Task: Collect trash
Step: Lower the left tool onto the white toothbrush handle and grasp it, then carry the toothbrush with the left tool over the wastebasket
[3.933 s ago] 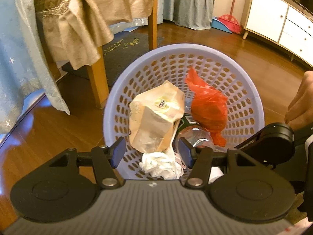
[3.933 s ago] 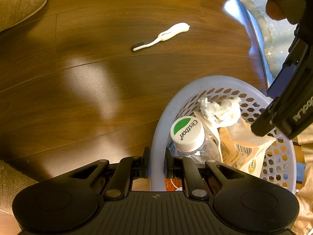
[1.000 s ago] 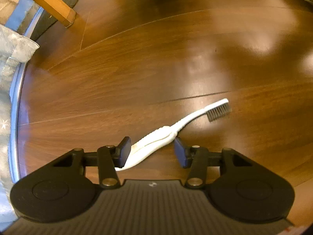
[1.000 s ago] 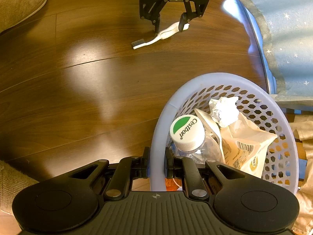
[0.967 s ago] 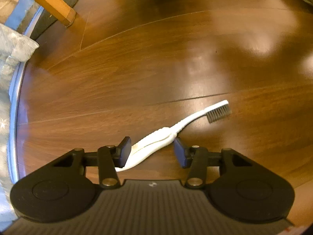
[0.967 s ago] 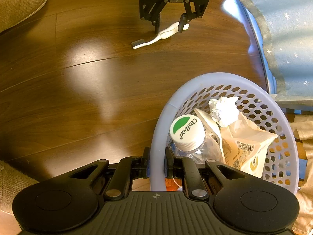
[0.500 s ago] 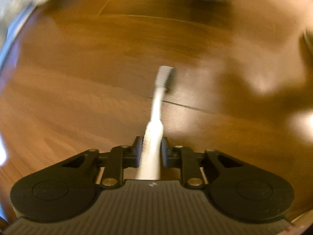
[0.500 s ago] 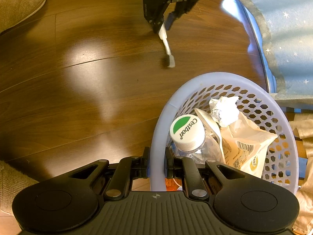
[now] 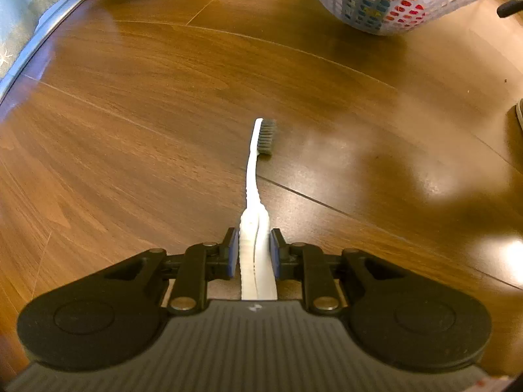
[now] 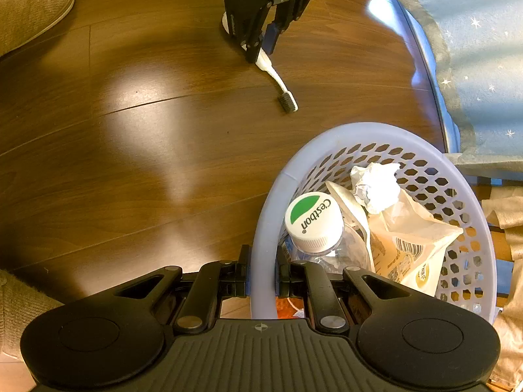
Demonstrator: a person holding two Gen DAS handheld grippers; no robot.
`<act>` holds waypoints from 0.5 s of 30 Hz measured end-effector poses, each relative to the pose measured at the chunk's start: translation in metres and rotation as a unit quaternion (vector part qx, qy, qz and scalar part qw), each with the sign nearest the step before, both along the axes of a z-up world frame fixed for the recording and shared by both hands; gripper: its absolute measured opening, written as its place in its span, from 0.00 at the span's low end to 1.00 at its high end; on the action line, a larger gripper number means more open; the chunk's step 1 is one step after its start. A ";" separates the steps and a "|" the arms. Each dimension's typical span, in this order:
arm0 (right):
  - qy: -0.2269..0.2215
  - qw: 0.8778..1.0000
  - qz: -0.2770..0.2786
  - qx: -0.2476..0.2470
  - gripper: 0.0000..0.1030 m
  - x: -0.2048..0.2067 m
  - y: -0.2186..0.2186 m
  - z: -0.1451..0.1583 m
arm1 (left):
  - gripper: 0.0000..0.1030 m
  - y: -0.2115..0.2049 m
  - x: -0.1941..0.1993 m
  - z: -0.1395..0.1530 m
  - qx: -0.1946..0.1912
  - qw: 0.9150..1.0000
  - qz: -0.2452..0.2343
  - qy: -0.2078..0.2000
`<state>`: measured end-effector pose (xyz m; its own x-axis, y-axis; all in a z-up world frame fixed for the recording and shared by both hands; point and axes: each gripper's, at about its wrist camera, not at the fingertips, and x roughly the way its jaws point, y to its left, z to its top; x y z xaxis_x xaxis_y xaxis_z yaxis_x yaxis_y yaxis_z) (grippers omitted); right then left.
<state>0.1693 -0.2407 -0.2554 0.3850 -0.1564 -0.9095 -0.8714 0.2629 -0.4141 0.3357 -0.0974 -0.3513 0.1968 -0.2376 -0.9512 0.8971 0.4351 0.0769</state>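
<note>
My left gripper (image 9: 251, 248) is shut on the handle of a white toothbrush (image 9: 255, 176), whose grey bristle head points ahead over the wooden floor. From the right wrist view the same left gripper (image 10: 263, 50) holds that toothbrush (image 10: 278, 81) just beyond the basket. A lavender perforated basket (image 10: 264, 228) is pinched at its rim by my right gripper (image 10: 261, 281), which is shut on it. Inside lie a clear bottle with a green and white cap (image 10: 310, 219), a beige paper bag (image 10: 412, 241) and a crumpled white tissue (image 10: 376, 186). The basket (image 9: 385, 3) also shows at the left wrist view's top right.
A grey slipper (image 10: 29, 13) rests on the floor at the far left. A pale blue star-patterned cloth (image 10: 474, 49) hangs on the right and also at top left (image 9: 26, 9). Brown floorboards (image 9: 147, 98) lie between toothbrush and basket.
My left gripper has shut on the toothbrush handle and turned it, so the head now points toward the basket. The right gripper and the basket have stayed in place.
</note>
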 end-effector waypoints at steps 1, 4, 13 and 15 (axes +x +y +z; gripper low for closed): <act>0.000 1.000 0.000 0.000 0.09 0.000 0.000 0.000 | 0.16 0.000 -0.001 -0.001 0.000 1.000 -0.001 -0.003; 0.000 1.000 -0.001 0.000 0.09 0.000 0.001 0.000 | 0.17 0.002 -0.001 0.000 0.000 1.000 0.000 -0.007; 0.000 1.000 -0.001 0.000 0.09 0.002 0.001 0.000 | 0.16 0.004 -0.004 -0.001 -0.016 1.000 0.024 0.013; 0.000 1.000 -0.001 0.000 0.09 0.002 0.001 0.000 | 0.15 0.005 -0.004 0.000 -0.023 0.999 0.038 0.019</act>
<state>0.1713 -0.2400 -0.2558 0.3851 -0.1570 -0.9094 -0.8705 0.2654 -0.4145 0.3315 -0.0920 -0.3512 0.1799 -0.2665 -0.9469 0.8629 0.5050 0.0219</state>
